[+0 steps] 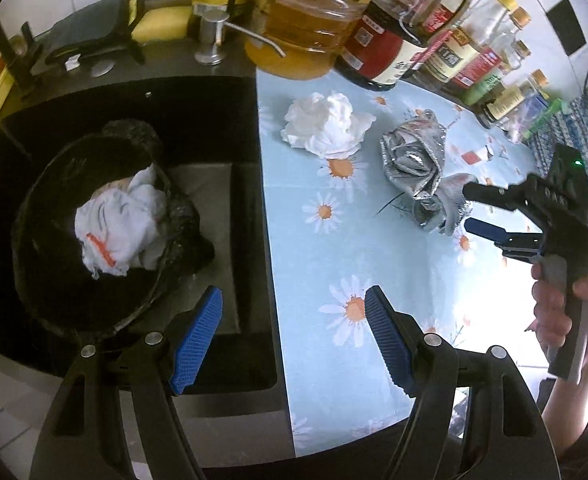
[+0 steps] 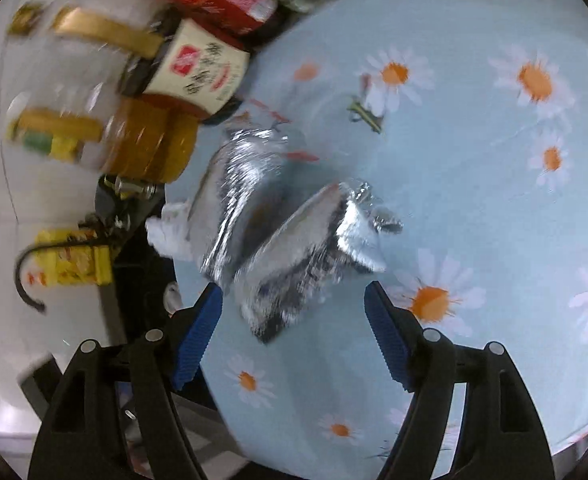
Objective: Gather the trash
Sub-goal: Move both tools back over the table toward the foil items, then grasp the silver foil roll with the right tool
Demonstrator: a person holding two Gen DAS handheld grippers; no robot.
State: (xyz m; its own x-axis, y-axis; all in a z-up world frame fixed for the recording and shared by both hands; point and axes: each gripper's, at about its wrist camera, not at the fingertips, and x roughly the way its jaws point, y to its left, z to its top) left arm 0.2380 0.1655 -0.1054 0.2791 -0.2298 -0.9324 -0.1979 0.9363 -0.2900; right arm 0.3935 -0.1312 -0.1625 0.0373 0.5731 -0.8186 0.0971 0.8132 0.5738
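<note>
Right tool [image 2: 292,316] spread, empty | foil wrapper [image 2: 290,240] just ahead | bottles [image 2: 150,136] behind

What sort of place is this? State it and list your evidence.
Most likely a home kitchen counter. A dark sink with a soap pump sits beside a daisy-print cover, and cooking oil and sauce bottles line the wall.

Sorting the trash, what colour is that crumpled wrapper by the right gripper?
Shiny silver wrapper, clearest in the left wrist view.
</note>
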